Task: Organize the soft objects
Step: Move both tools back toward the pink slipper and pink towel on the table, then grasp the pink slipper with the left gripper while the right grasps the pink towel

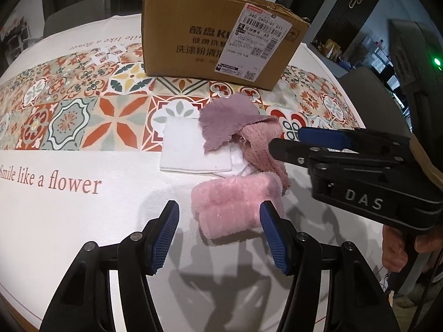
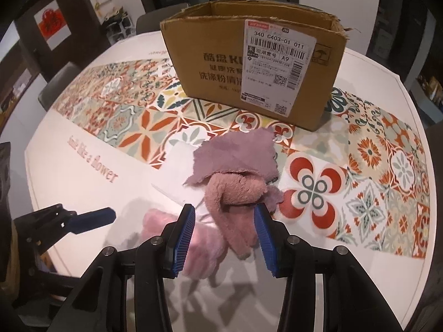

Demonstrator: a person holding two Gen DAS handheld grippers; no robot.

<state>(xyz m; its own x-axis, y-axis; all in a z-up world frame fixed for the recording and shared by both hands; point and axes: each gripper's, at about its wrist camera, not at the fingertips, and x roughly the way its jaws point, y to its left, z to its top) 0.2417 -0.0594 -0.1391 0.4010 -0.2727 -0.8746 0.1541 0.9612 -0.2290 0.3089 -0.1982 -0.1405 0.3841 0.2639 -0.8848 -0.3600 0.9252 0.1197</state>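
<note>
A light pink fluffy folded cloth (image 1: 235, 207) lies on the table just ahead of my open, empty left gripper (image 1: 218, 235); it also shows in the right wrist view (image 2: 202, 246). A mauve cloth (image 1: 227, 119) (image 2: 235, 155) drapes over a dusty-pink plush towel (image 1: 260, 149) (image 2: 238, 202) and partly over a white folded cloth (image 1: 191, 152) (image 2: 180, 160). My right gripper (image 2: 224, 238) is open, its fingers on either side of the plush towel's near end; it shows from the side in the left wrist view (image 1: 285, 141). An open cardboard box (image 1: 218, 36) (image 2: 254, 63) stands behind the cloths.
The round table (image 1: 83, 221) (image 2: 332, 276) has a white cover with a patterned tile band and "Smile like a flower" lettering. Chairs and dark furniture stand beyond the far edge. My left gripper shows at the left of the right wrist view (image 2: 91, 218).
</note>
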